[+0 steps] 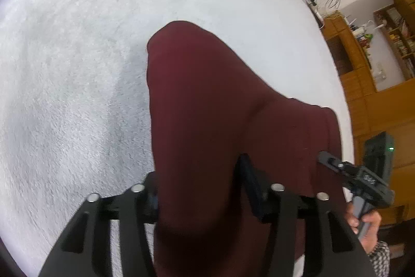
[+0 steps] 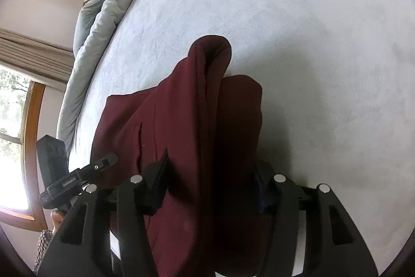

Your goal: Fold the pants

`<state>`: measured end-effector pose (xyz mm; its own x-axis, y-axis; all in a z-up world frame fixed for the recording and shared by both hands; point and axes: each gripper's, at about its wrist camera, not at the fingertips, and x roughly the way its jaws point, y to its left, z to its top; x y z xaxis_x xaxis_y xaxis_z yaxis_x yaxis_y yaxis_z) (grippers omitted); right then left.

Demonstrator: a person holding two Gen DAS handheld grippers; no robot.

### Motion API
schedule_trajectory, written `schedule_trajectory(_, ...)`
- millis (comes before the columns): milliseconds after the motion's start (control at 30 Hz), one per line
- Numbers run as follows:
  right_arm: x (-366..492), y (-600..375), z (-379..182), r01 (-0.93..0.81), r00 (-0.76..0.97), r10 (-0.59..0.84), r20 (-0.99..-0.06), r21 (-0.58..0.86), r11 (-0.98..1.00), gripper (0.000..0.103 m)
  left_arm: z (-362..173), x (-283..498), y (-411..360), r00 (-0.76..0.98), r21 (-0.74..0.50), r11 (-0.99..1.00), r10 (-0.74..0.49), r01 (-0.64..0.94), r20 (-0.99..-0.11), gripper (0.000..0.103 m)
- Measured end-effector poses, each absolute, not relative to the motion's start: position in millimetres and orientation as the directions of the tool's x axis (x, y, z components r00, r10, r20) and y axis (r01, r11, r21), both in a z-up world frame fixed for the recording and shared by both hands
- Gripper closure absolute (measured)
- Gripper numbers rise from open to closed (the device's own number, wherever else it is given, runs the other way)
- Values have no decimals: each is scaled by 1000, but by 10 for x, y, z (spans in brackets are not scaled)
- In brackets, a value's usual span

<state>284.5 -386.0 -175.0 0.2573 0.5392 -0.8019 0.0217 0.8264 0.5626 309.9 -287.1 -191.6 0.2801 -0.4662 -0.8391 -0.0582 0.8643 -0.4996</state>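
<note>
Left gripper (image 1: 198, 195): its two black fingers are clamped on a thick bunch of the maroon pants (image 1: 207, 105), which fills the gap between them.
Right gripper (image 2: 207, 188): fingers likewise pinched on a bundle of the same cloth; the dark pads press into it from both sides.
Pants: maroon, soft knit, held up by both grippers above the bed; the cloth hangs away from the fingers in a folded drape, its far end rounded in the left wrist view and rolled into a narrow loop in the right wrist view (image 2: 207, 100). Whether that far end touches the bed is hard to tell.
Other gripper seen: the right gripper shows at the right edge of the left wrist view (image 1: 334, 162), a hand (image 1: 363, 222) round its grip.
Bed cover (image 1: 77, 69): pale, fuzzy, spread under the pants.
Duvet (image 2: 103, 17): light grey-green, bunched along the far edge of the bed.
Room: wooden shelves (image 1: 363, 64) beside the bed; arched wooden window frame (image 2: 28, 147) and curtain (image 2: 31, 53) opposite.
</note>
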Motion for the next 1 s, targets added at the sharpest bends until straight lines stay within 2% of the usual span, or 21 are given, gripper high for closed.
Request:
schedule_trajectory(33, 2822, -3864, -1753, 14, 253, 532, -808, 553, 833, 39, -1913, 3100, -2907, 280, -487, 872, -454, -56, -846, 42)
schedule_trajectory(100, 2792, -3898, -1735, 9, 249, 527, -813, 546, 838, 38, -1874, 3122, -3011, 284, -446, 894, -418, -42, -863, 29)
schedule_trajectory(233, 2547, -4108, -1479, 18, 314, 508, -802, 540, 842, 36, -1764, 2996, -2907, 285, -400, 913, -365, -74, -886, 21)
schedule_trajectory(433, 1993, -4181, -1185, -39, 347, 599, -722, 627, 778, 35, -1483, 2480, -2549, 386, -363, 924, -294, -119, -875, 19)
schedule_trajectory(567, 1850, -4043, -1305, -26, 304, 636, -709, 661, 750, 35, -1500, 2289, -2544, 392, -382, 916, -310, -119, -866, 19)
schedule_trajectory(633, 1882, -3946, -1403, 0, 279, 618, -735, 643, 766, 36, -1534, 2270, -2618, 380, -381, 919, -317, -104, -869, 19)
schedule_trajectory(667, 1902, -3919, -1443, 11, 269, 621, -736, 647, 762, 40, -1565, 2289, -2677, 369, -375, 921, -316, -100, -874, 19)
schedule_trajectory(700, 1931, -3885, -1491, 22, 259, 637, -726, 664, 748, 54, -1590, 2306, -2720, 357, -375, 922, -320, -96, -878, 19)
schedule_trajectory(800, 1944, -3878, -1499, 45, 265, 656, -707, 688, 724, 72, -1589, 2324, -2798, 352, -377, 921, -323, -95, -879, 19)
schedule_trajectory(867, 1926, -3885, -1343, 3, 291, 665, -687, 696, 718, 75, -1561, 2346, -2833, 353, -376, 923, -324, -86, -877, 19)
schedule_trajectory(1000, 1861, -3914, -1172, -19, 322, 603, -730, 632, 775, 76, -1515, 2328, -2842, 367, -357, 932, -311, -62, -877, 15)
